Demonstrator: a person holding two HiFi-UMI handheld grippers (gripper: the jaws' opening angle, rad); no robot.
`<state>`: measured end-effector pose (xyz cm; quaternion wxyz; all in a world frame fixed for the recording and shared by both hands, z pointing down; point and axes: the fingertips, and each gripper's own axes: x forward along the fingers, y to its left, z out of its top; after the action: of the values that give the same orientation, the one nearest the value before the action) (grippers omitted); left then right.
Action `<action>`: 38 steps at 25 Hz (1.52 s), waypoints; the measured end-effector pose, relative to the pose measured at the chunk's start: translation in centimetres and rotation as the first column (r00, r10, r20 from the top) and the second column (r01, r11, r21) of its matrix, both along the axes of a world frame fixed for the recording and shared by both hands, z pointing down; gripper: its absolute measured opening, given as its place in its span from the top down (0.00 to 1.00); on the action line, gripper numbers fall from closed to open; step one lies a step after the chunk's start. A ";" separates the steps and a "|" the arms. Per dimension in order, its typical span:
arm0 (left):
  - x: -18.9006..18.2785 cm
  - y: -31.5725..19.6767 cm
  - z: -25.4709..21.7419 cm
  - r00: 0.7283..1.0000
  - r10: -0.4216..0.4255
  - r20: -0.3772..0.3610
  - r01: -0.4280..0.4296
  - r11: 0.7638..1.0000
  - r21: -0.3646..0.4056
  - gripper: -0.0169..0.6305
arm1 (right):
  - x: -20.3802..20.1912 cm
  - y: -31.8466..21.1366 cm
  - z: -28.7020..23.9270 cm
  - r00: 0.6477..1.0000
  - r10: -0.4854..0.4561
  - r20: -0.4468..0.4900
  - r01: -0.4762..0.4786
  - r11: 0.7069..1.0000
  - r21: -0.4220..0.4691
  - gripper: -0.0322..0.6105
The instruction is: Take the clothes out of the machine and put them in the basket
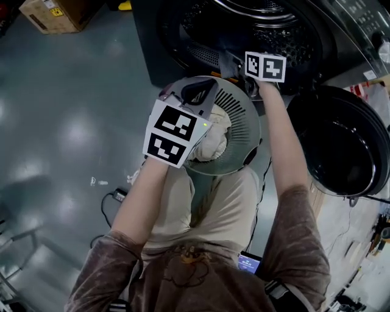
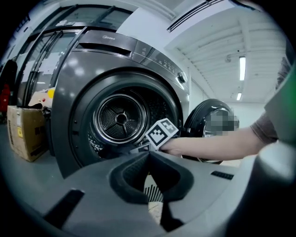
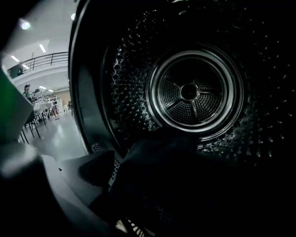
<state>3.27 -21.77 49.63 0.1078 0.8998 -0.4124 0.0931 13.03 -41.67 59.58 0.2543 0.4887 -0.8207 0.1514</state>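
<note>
The dark front-loading machine (image 2: 74,92) stands with its round door (image 1: 341,143) swung open to the right. My left gripper (image 1: 198,91) is shut on the near rim of the grey slatted basket (image 1: 247,131), with its pads (image 2: 132,178) meeting over the rim. Beige clothes (image 1: 213,137) lie in the basket. My right gripper (image 1: 237,61) reaches into the drum mouth, jaws open, its left pad (image 3: 97,167) well off to the side. The perforated drum (image 3: 194,92) fills the right gripper view. Its lower part is too dark to show any clothes.
A cardboard box (image 1: 52,13) stands on the grey floor at the machine's left. A cable and plug (image 1: 116,196) lie on the floor by my left side. The open door crowds the right side.
</note>
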 end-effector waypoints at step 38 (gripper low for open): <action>0.7 0.3 1.3 1.000 0.016 0.024 -0.015 0.999 -0.044 0.97 | 2.9 7.0 -3.5 1.000 0.008 0.019 -0.009 0.999 0.037 0.86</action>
<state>4.01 -21.44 50.92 0.1217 0.8993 -0.4044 0.1138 15.94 -34.64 56.04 0.2367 0.4953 -0.8237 0.1421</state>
